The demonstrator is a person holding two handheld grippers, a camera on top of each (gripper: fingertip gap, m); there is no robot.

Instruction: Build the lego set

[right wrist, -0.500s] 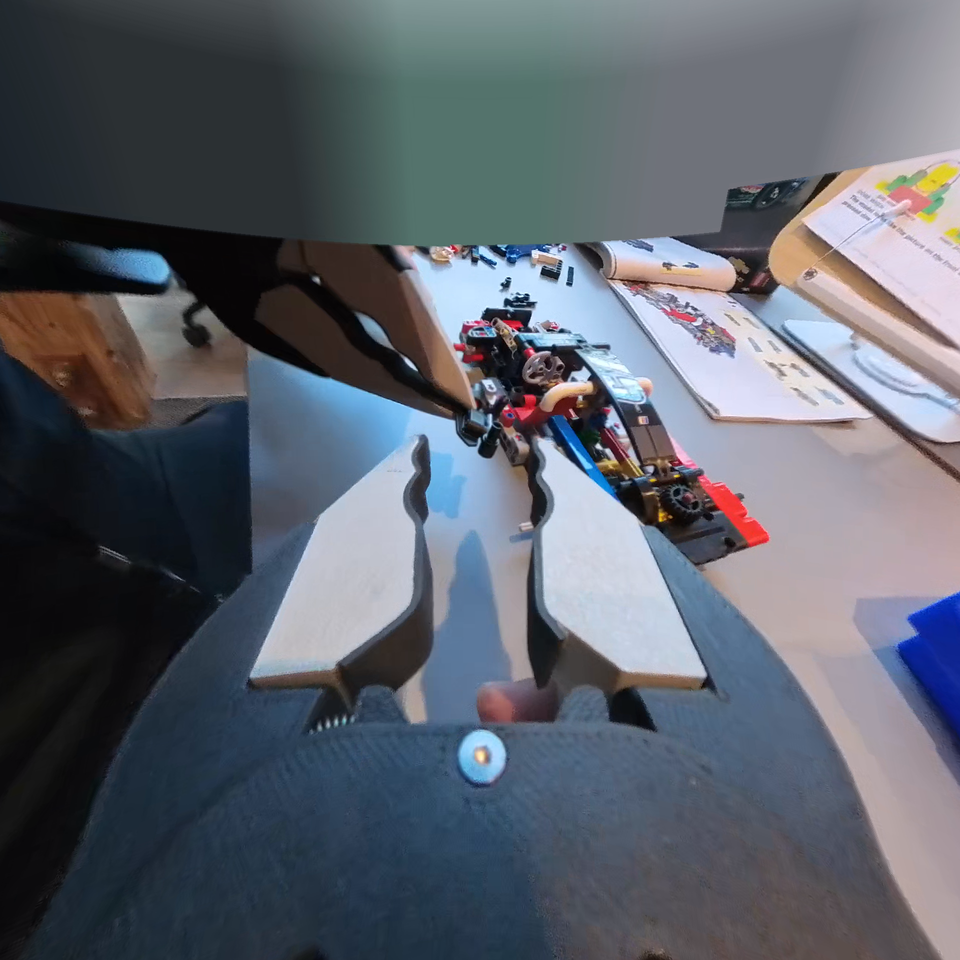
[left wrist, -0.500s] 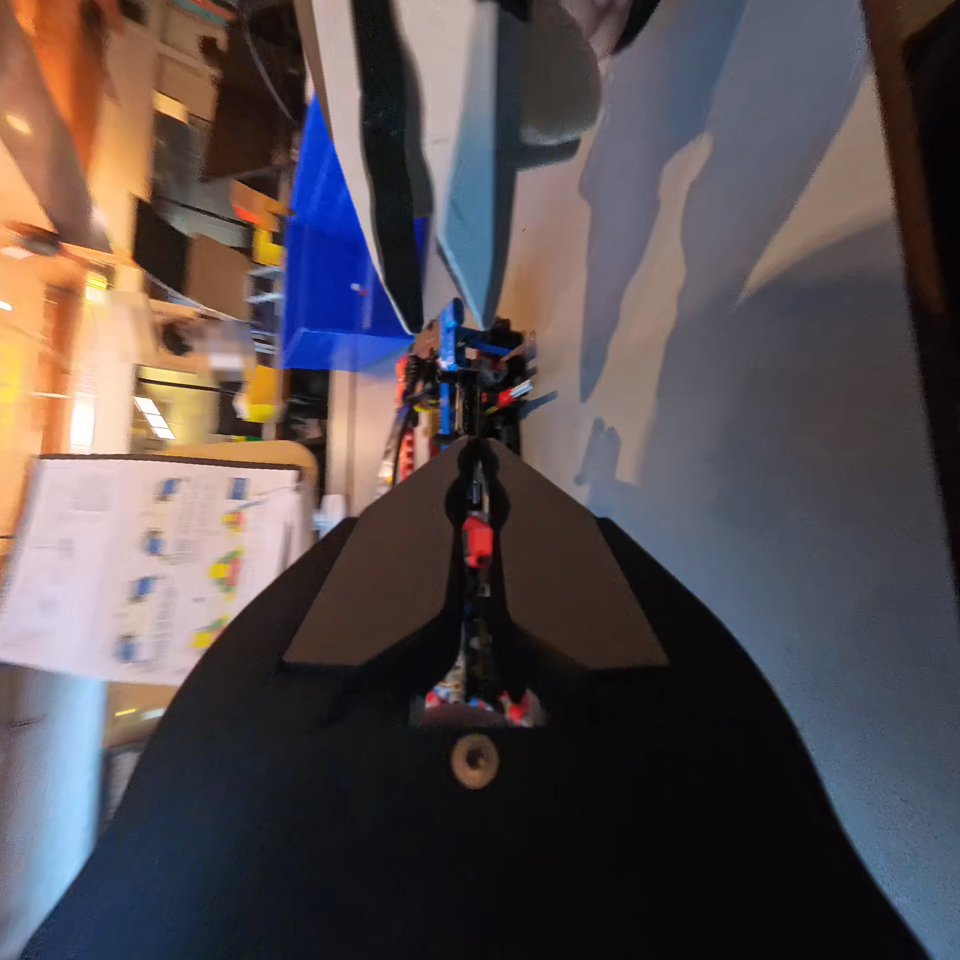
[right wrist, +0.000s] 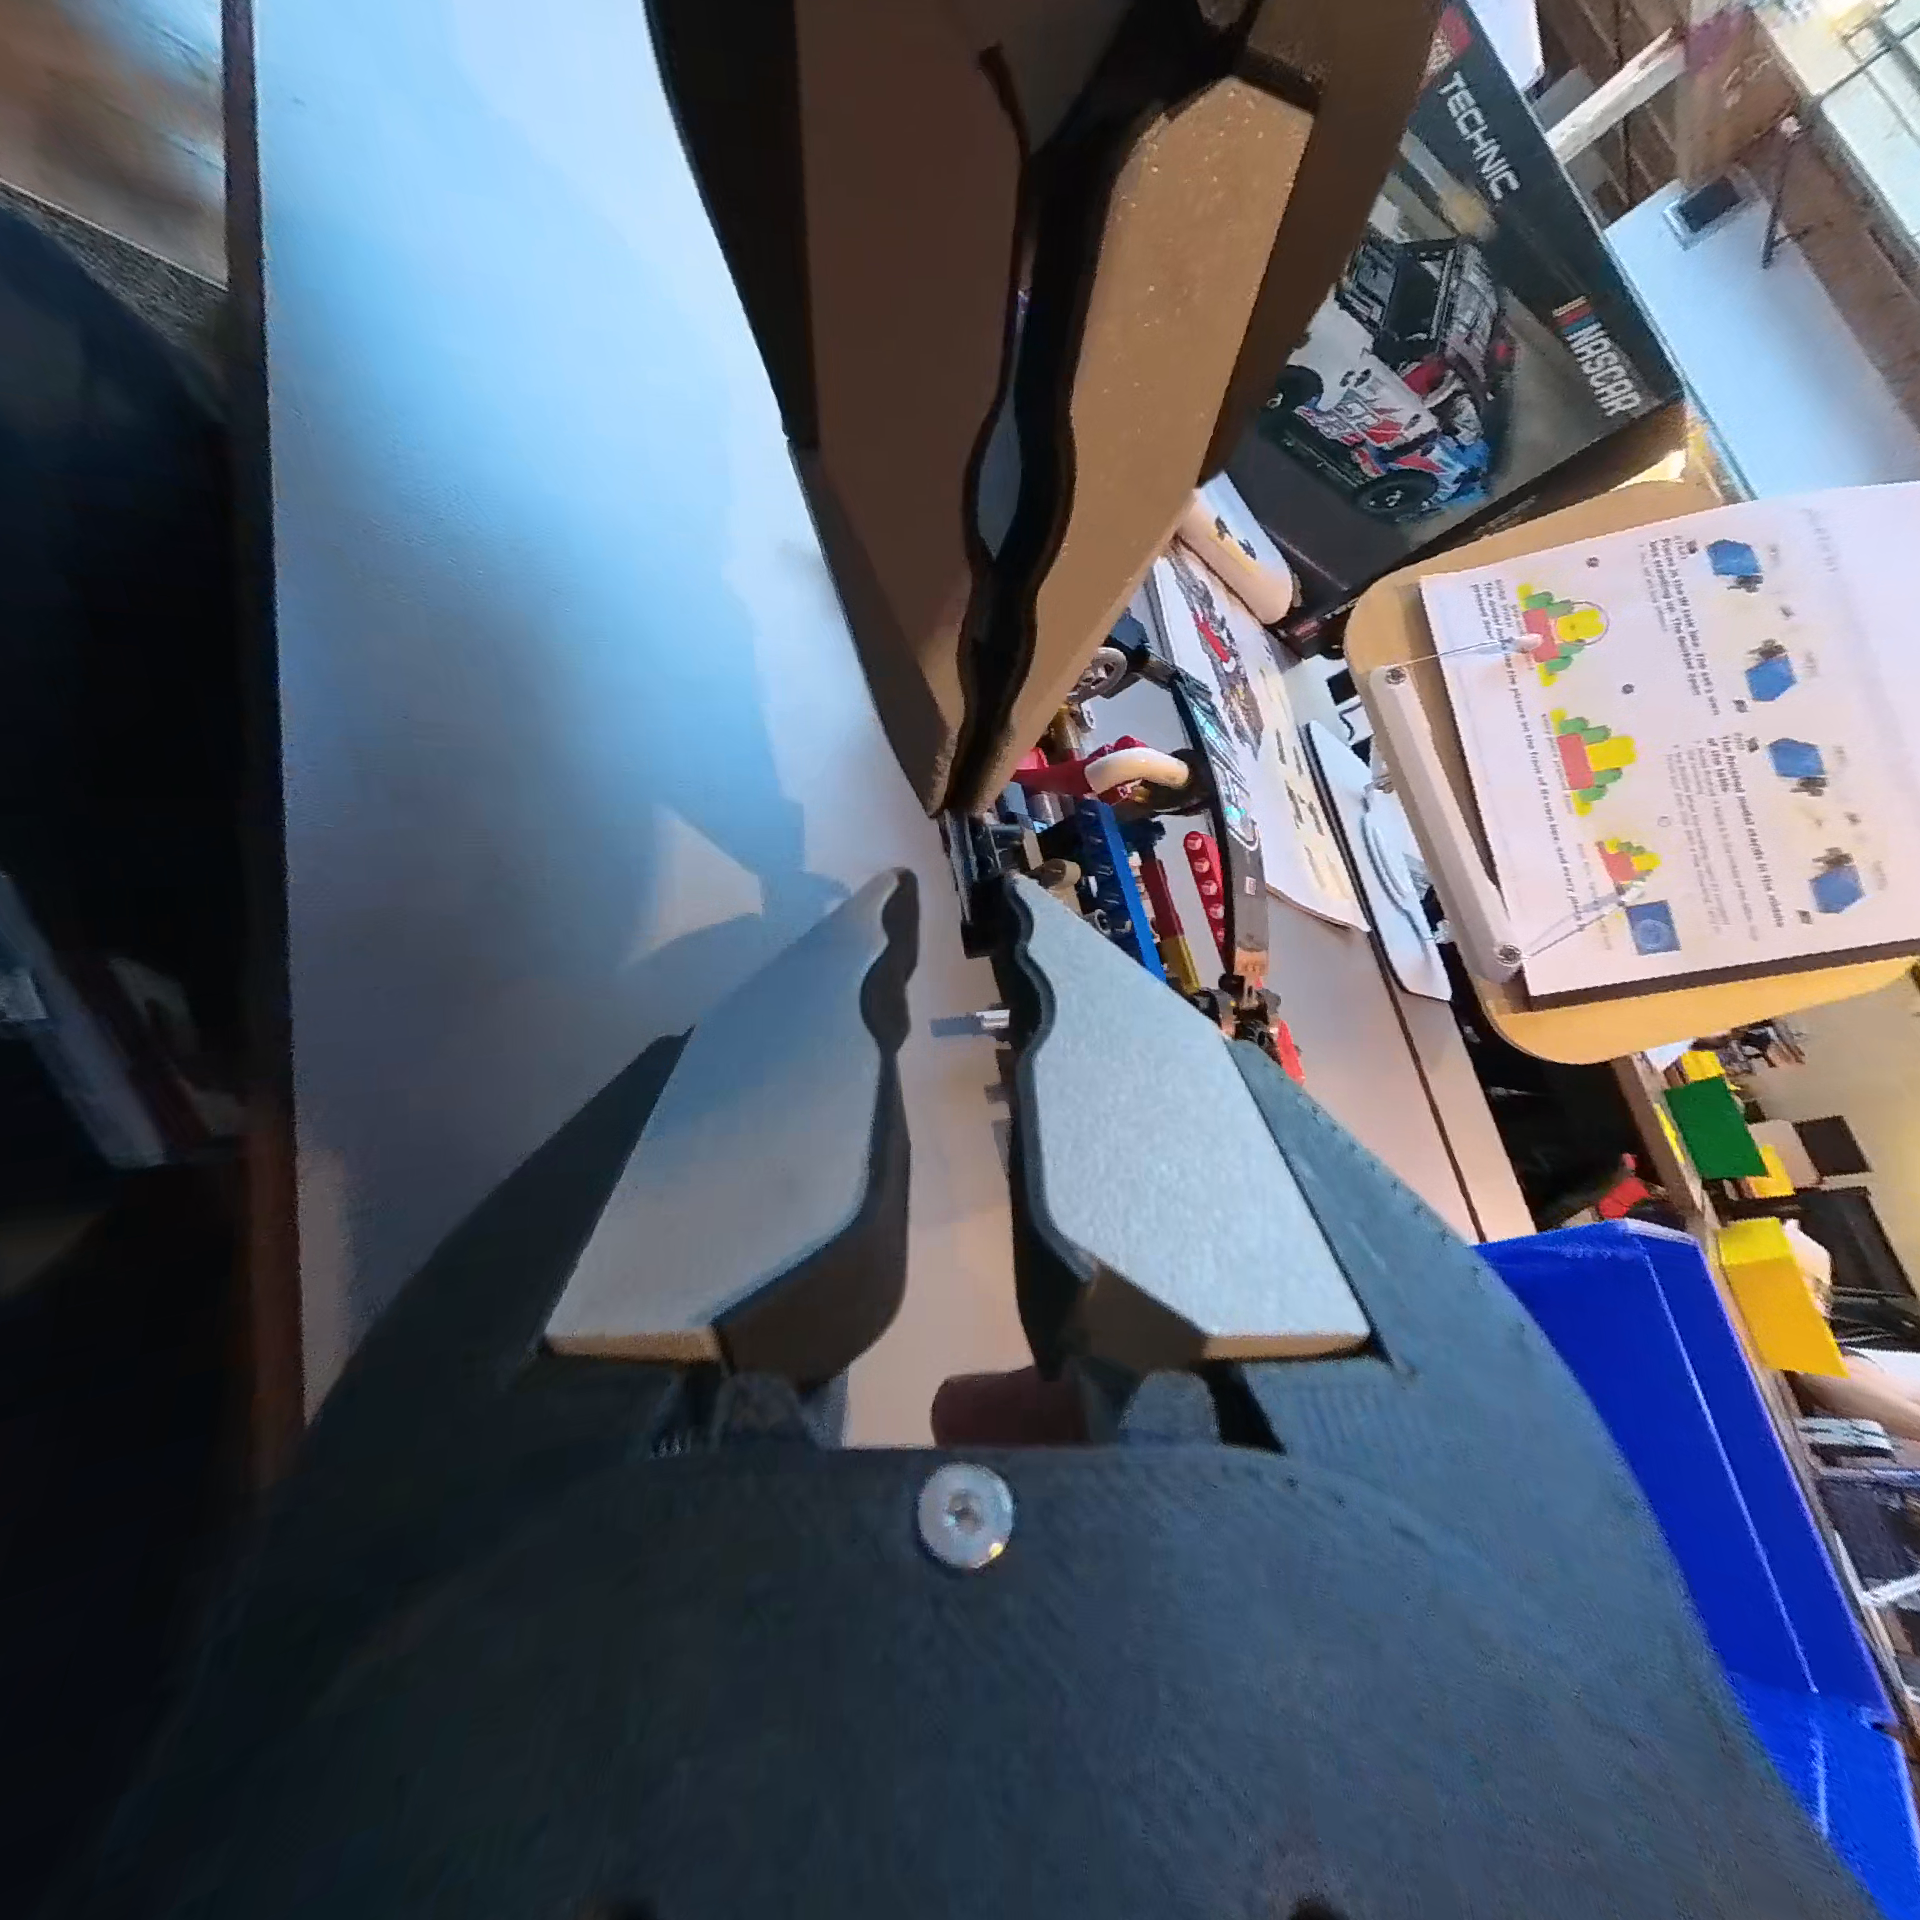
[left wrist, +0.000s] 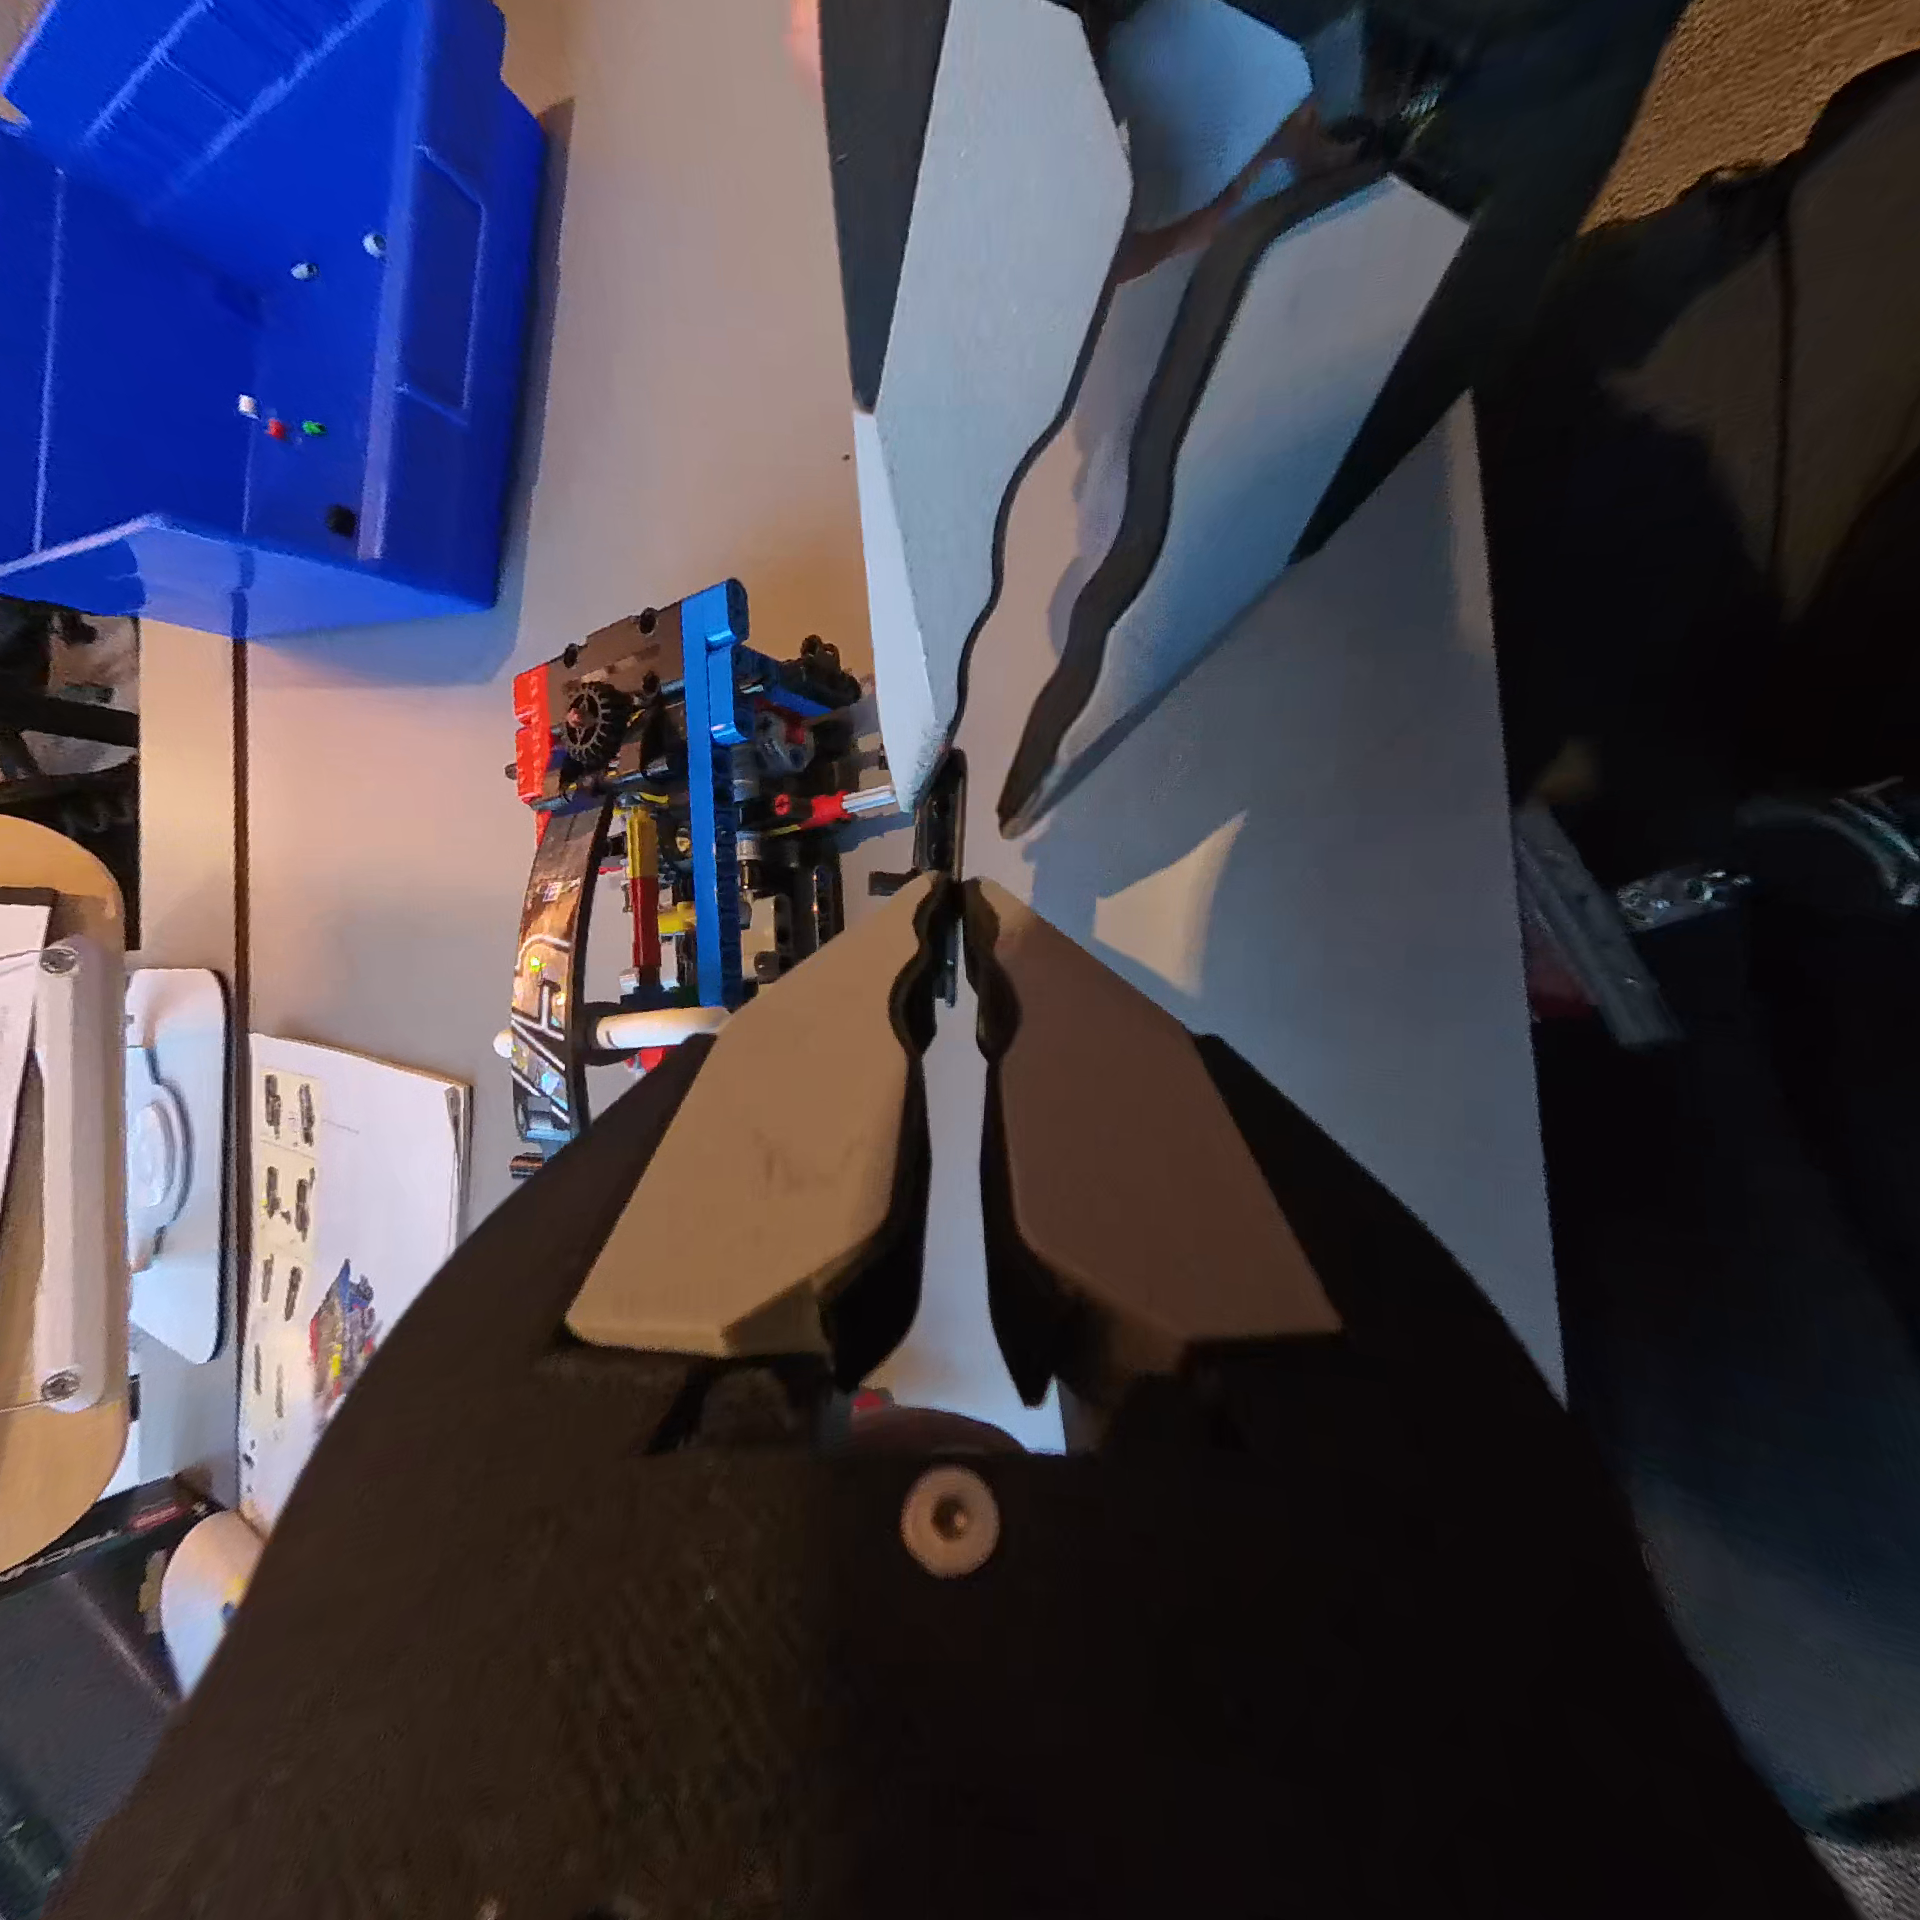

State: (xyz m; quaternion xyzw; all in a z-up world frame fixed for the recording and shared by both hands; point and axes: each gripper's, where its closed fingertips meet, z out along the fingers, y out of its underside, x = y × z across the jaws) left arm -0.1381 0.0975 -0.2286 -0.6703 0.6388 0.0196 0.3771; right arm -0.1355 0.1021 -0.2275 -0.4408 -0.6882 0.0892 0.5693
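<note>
While the left gripper [left wrist: 943, 894] pinches a thin black piece [left wrist: 941, 831] at its fingertips, the right gripper [right wrist: 961, 894] faces it with jaws spread, one tip touching that piece's far end. The lego car [left wrist: 675, 831] lies on the grey table [left wrist: 675, 364] just beside both grippers, apart from the piece. A blue box [left wrist: 239, 312] sits beyond it, and a booklet [left wrist: 343, 1226] lies nearby.
</note>
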